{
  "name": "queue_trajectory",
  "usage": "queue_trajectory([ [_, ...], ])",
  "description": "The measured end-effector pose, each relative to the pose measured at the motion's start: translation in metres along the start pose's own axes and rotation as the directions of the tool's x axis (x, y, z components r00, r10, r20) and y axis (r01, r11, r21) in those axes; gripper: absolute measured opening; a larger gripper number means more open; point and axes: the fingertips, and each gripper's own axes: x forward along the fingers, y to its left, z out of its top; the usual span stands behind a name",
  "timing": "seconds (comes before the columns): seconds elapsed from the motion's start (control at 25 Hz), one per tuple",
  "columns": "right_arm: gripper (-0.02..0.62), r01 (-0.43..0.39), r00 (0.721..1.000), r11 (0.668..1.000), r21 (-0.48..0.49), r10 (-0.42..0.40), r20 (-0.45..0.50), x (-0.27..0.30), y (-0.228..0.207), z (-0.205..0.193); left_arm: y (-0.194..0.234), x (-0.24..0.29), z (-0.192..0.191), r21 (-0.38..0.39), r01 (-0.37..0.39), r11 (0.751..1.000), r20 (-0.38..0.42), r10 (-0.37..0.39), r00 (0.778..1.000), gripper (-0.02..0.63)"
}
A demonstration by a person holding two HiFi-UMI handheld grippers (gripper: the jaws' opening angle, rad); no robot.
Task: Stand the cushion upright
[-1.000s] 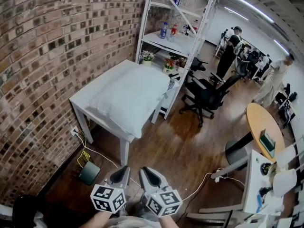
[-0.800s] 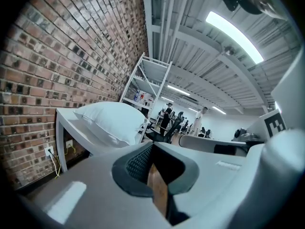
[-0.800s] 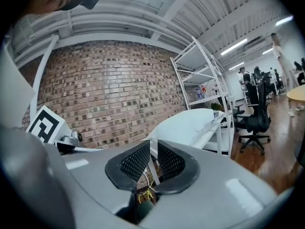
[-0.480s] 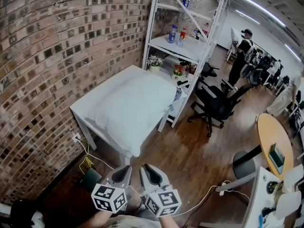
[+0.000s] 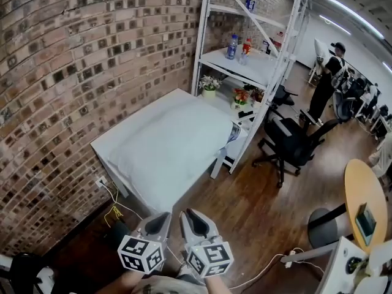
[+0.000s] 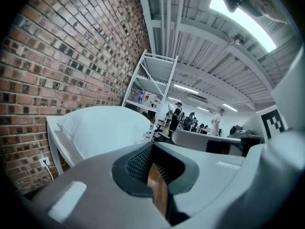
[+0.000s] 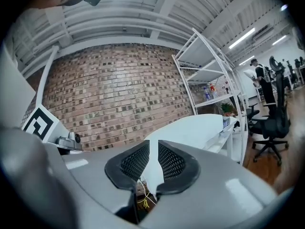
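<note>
Fingers (image 6: 138, 163) of the left gripper (image 5: 162, 217) meet, holding nothing; those of the right gripper (image 5: 188, 215) stand slightly parted, also empty. The large white soft fabric cushion (image 5: 177, 139) lies flat on the white counter (image 5: 130, 129) at 12 o'clock, well apart. Likely light and floppy: pinch its corners.

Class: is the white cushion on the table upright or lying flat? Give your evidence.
Lying flat. The cushion lies broad face up, covering most of the table.
</note>
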Motion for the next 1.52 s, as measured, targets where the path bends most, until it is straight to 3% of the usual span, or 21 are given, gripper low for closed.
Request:
queue_trajectory([
  [0.4,0.057,-0.097,0.995,0.995,0.003,0.097,0.019,0.023,-0.039,0.026,-0.001,0.039,0.023,-0.004,-0.095,0.995,0.031,0.095,0.995,0.002],
  [0.76,0.058,-0.134,0.991,0.991,0.027,0.134,0.011,0.059,-0.054,0.032,0.03,0.056,0.053,0.013,-0.155,0.988,0.067,0.154,0.986,0.002],
  [1.28,0.058,-0.036,0.999,0.999,0.024,0.035,0.041,0.145,-0.091,0.057,0.109,0.122,0.127,0.04,-0.113,0.993,0.105,0.108,0.989,0.002],
  [1.52,0.06,0.036,0.998,0.999,0.033,-0.037,0.05,0.184,-0.105,0.068,0.139,0.153,0.153,0.07,-0.058,0.996,0.07,0.053,0.996,0.002],
])
